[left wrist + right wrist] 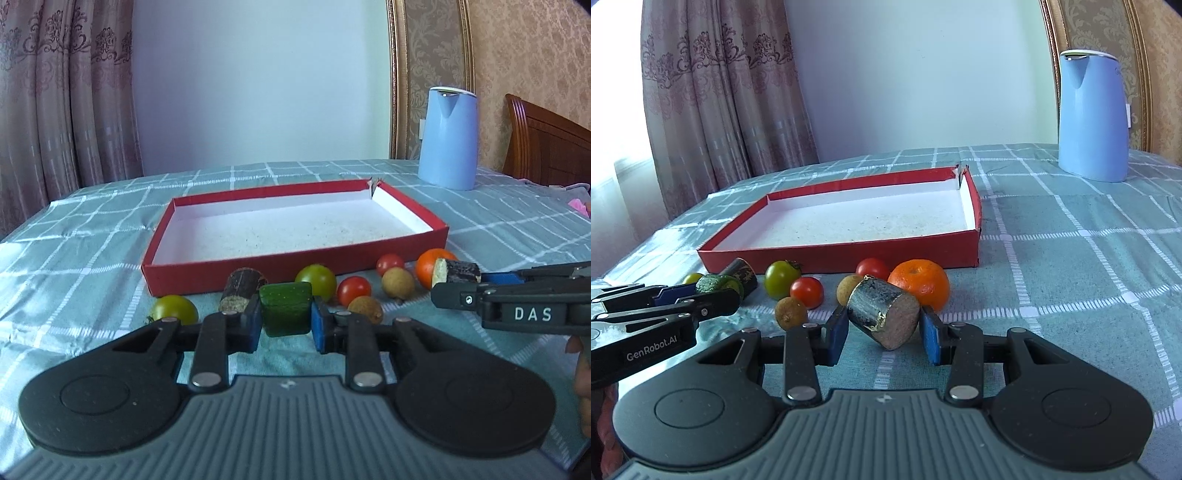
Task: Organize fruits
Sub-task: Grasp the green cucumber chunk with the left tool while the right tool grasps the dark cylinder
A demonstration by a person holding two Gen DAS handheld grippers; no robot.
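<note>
An empty red box [295, 266] [842, 254] lies on the checked cloth. My left gripper [285, 319] is shut on a green cucumber piece [285, 308], also seen from the right wrist [716, 283]. My right gripper [884, 330] is shut on a dark sugarcane piece [882, 314], which the left wrist view shows at the right [456, 271]. In front of the box lie a second sugarcane piece [240, 290], two green tomatoes [317, 280] [175, 308], two red tomatoes [354, 290] [389, 263], two longans [398, 282] [365, 308] and an orange [919, 282].
A blue kettle [448, 138] [1093, 114] stands at the back right. Curtains hang at the left. A wooden headboard [546, 144] is at the far right. The cloth right of the box [1071, 277] is bare.
</note>
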